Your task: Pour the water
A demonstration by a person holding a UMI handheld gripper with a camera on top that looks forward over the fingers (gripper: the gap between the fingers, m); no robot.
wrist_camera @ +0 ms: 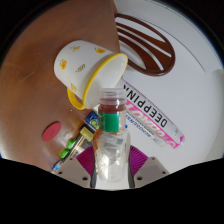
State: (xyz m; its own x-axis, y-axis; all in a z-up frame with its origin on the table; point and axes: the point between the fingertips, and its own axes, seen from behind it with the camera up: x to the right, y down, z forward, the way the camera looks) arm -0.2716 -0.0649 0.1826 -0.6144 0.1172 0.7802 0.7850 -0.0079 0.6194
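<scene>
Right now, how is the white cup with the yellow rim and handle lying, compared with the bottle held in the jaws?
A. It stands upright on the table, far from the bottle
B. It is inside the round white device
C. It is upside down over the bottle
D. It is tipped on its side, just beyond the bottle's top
D: the cup is tipped on its side with its yellow rim facing the bottle, whose top is just short of it; the gripper holds that bottle in its jaws.

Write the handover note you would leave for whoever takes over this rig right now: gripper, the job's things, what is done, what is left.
Gripper: shut on a small clear bottle with a pink cap, held between the fingers.
Yellow-rimmed cup: just beyond the bottle, tilted, its mouth facing the bottle's top.
White table: a pink-lettered packet lies right of the bottle; small items sit left of the fingers.
Done: bottle grasped and brought to the cup.
Left: the pour; no water visible in the cup, and the cap looks on.
</scene>
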